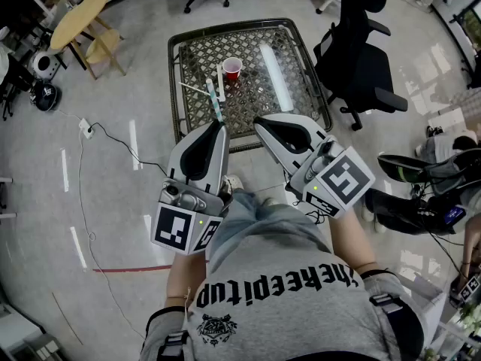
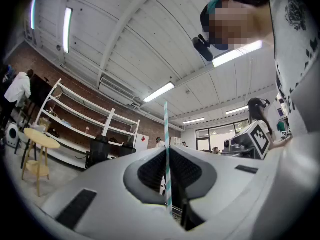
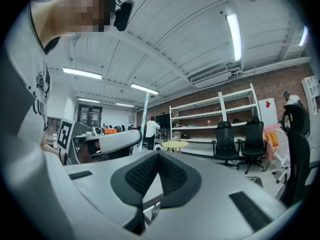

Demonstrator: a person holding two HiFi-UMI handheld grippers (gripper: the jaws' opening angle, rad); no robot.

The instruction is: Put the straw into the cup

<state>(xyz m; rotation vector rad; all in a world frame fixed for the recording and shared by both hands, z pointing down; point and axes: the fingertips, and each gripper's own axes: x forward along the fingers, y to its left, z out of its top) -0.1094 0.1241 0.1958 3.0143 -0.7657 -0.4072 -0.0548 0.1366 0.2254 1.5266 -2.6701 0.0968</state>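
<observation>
From the head view, I count one red cup [image 1: 232,68] standing upright on the glass-topped surface [image 1: 295,42], a little past its middle, with bare glass all round it. I make out two pale straws lying flat near the left edge, one slanted [image 1: 194,88] and one just left of the cup [image 1: 220,80]. A third, the striped straw [image 1: 214,101], sticks out from my left gripper [image 1: 220,125] over the near edge, its tip short of the cup. My right gripper [image 1: 257,120] hangs beside it at the same edge. One black chair [image 1: 359,60] crowds the surface's right side, while the floor [image 1: 113,164] to the left and near me is open. In the left gripper view, my left gripper's [image 2: 167,151] jaws are pressed onto the striped straw [image 2: 166,126], which rises upright between them. In the right gripper view, my right gripper's [image 3: 158,154] jaws meet at the tips with nothing in them. The striped straw [image 3: 146,109] shows off to the left above my left gripper [image 3: 112,141], and two black chairs [image 3: 226,140] [image 3: 253,139] stand well apart to the right.
</observation>
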